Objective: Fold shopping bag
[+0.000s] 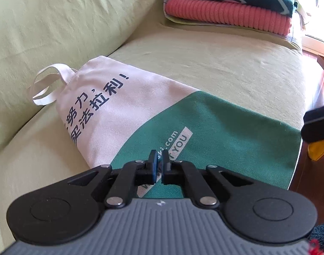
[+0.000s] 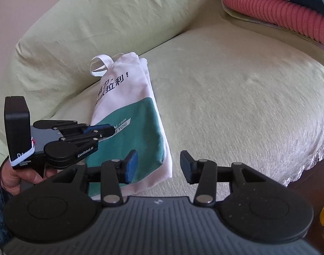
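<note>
Shopping bag [image 2: 132, 114] — outside both jaws

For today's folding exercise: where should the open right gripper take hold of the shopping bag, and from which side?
Probably the shopping bag at its near green bottom corner, approached by the right gripper from the sofa's front edge: there the layered edge lies flat and exposed.

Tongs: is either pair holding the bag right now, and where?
Neither. Left tongs are shut above the bag, gripping nothing; right tongs are open and empty.
</note>
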The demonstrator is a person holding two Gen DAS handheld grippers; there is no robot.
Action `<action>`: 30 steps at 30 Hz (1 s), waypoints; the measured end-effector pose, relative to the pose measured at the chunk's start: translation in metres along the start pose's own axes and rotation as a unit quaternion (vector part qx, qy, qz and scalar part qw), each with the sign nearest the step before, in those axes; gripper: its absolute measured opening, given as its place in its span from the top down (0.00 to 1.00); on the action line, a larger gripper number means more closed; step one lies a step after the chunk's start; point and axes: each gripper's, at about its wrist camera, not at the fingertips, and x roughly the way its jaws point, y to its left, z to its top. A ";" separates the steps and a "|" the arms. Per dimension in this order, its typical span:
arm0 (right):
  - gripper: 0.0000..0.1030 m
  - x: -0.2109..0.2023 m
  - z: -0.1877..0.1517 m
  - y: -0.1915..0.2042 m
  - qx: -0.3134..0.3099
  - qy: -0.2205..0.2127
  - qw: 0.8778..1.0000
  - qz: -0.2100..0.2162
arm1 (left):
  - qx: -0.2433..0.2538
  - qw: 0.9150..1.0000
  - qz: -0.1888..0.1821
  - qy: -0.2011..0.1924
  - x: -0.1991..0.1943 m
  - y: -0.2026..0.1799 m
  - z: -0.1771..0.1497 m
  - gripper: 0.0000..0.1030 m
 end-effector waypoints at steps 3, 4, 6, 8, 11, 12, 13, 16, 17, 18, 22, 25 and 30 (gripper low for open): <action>0.63 0.005 -0.001 -0.003 0.028 -0.008 1.000 -0.001 | 0.009 1.000 0.002 0.000 -0.001 -0.001 0.000 1.00; 0.73 0.007 0.000 -0.003 0.033 -0.012 0.999 -0.002 | 0.009 1.000 0.001 0.001 -0.001 -0.001 0.000 1.00; 0.93 0.016 0.003 -0.007 0.040 -0.002 0.999 -0.006 | 0.009 1.000 0.001 0.004 -0.001 0.000 0.001 1.00; 0.94 0.020 0.002 -0.009 0.048 0.006 0.999 -0.013 | 0.015 1.000 0.000 0.006 -0.001 0.000 0.001 1.00; 0.95 0.019 -0.004 -0.007 0.037 0.003 0.999 -0.024 | 0.022 1.000 0.003 0.008 -0.001 -0.002 0.001 1.00; 0.95 0.020 -0.005 -0.007 0.035 0.005 0.999 -0.026 | 0.025 1.000 0.004 0.008 -0.001 -0.002 0.001 1.00; 0.96 0.021 -0.007 -0.007 0.033 0.007 0.999 -0.029 | 0.028 1.000 0.005 0.008 -0.001 -0.003 0.001 1.00; 0.96 0.025 -0.012 -0.006 0.015 0.014 0.999 -0.043 | 0.037 0.999 0.006 0.010 -0.001 -0.004 0.001 1.00; 0.96 0.026 -0.014 -0.006 0.015 0.017 0.999 -0.046 | 0.040 0.999 0.007 0.011 -0.001 -0.004 0.001 1.00; 0.96 0.026 -0.015 -0.006 0.018 0.020 0.999 -0.046 | 0.043 0.999 0.007 0.012 -0.001 -0.004 0.002 1.00; 0.96 0.025 -0.018 -0.006 0.011 0.029 0.998 -0.047 | 0.052 0.998 -0.015 0.014 -0.010 -0.011 0.004 0.99; 0.96 0.027 -0.019 -0.005 0.003 0.035 0.998 -0.049 | 0.056 0.997 -0.052 0.004 -0.025 -0.028 0.002 0.99; 0.96 0.031 -0.010 -0.005 -0.019 0.061 0.997 -0.047 | 0.071 0.995 -0.073 0.019 -0.028 -0.053 -0.016 1.00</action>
